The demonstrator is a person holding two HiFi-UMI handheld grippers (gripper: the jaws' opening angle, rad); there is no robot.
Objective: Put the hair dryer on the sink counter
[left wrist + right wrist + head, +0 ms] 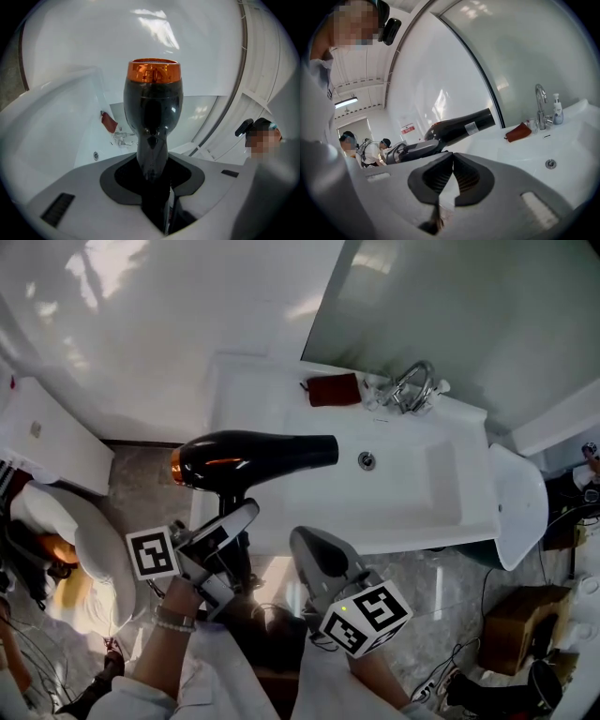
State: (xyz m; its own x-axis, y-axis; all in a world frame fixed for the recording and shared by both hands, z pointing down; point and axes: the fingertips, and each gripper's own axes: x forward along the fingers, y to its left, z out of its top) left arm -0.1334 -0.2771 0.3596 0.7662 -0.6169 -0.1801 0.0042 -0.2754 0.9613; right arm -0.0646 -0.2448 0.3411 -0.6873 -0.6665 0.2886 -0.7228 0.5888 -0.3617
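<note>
A glossy black hair dryer (244, 457) with an orange rear ring hangs over the left part of the white sink counter (246, 399), nozzle pointing right toward the basin. My left gripper (234, 535) is shut on its handle from below; in the left gripper view the handle (151, 157) stands between the jaws and the orange ring (154, 71) faces the camera. My right gripper (317, 554) is shut and empty in front of the basin's near edge. From the right gripper view the hair dryer (459, 126) shows side-on, above the counter.
A dark red pouch (334, 389) lies at the back of the counter beside the chrome tap (412, 385). The basin drain (367, 460) is right of the nozzle. A white toilet (89, 540) stands to the left. Boxes and cables (525, 624) lie on the floor at right.
</note>
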